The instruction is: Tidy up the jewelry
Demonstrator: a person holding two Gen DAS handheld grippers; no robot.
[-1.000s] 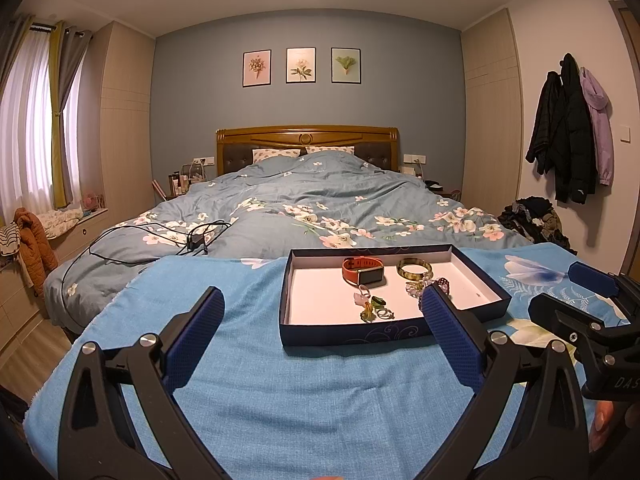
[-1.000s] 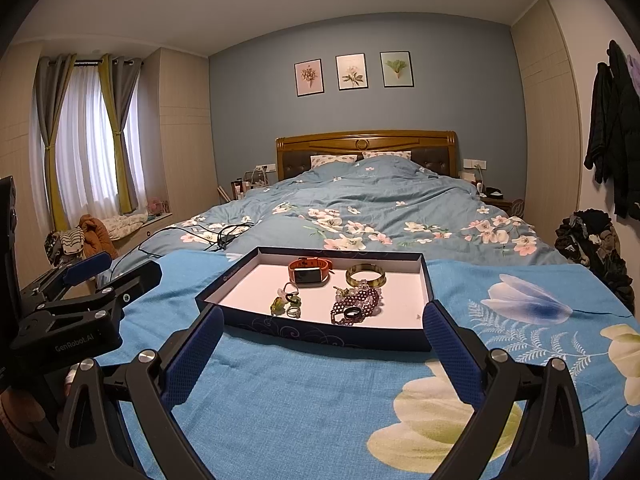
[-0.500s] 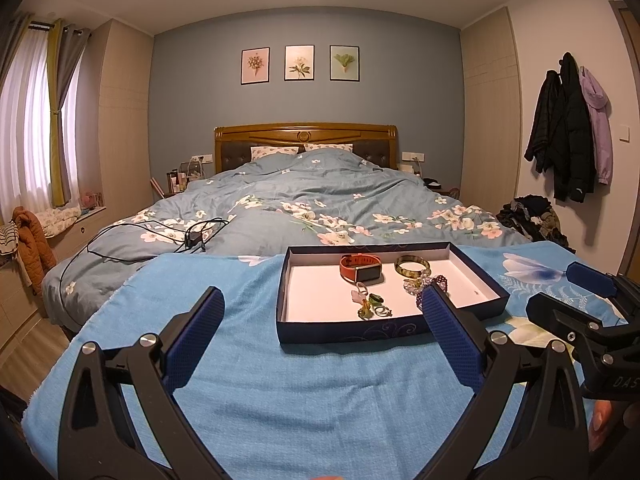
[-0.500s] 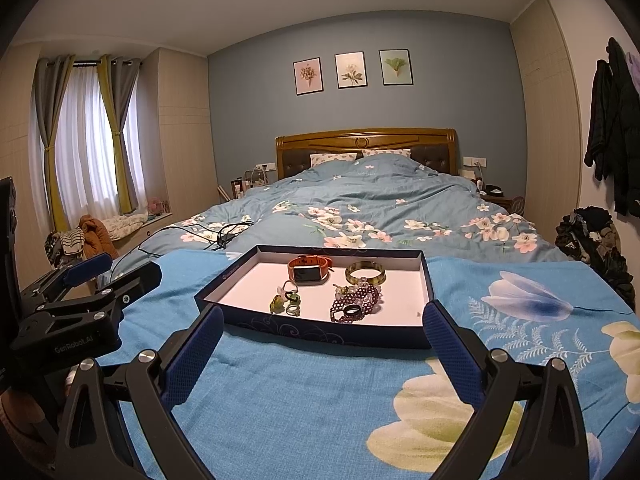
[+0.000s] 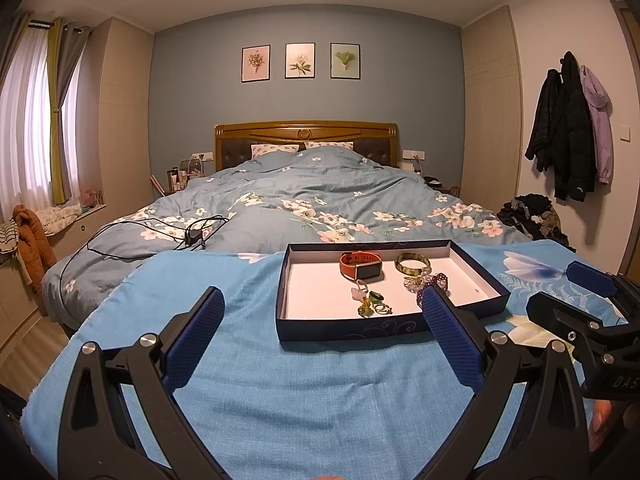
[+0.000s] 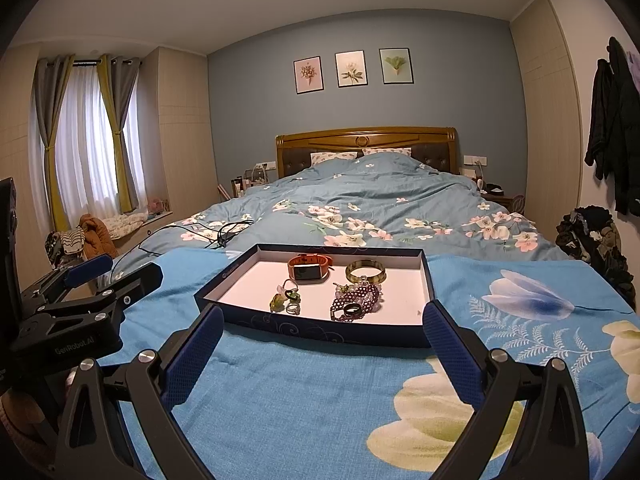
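Here both the left gripper (image 5: 322, 312) and right gripper (image 6: 322, 330) gape wide and empty short of the shallow navy white-floored cardboard tray (image 6: 427, 285), where the orange-strapped watch (image 6: 309, 269) sits at 12 o'clock of the tangled purple bead bracelet (image 6: 356, 298); any pick wants single-piece, centred pinches, though the small rings stay indistinct.

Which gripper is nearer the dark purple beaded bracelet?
Right gripper, facing the bracelet almost head-on; from the left gripper it lies off to the right.
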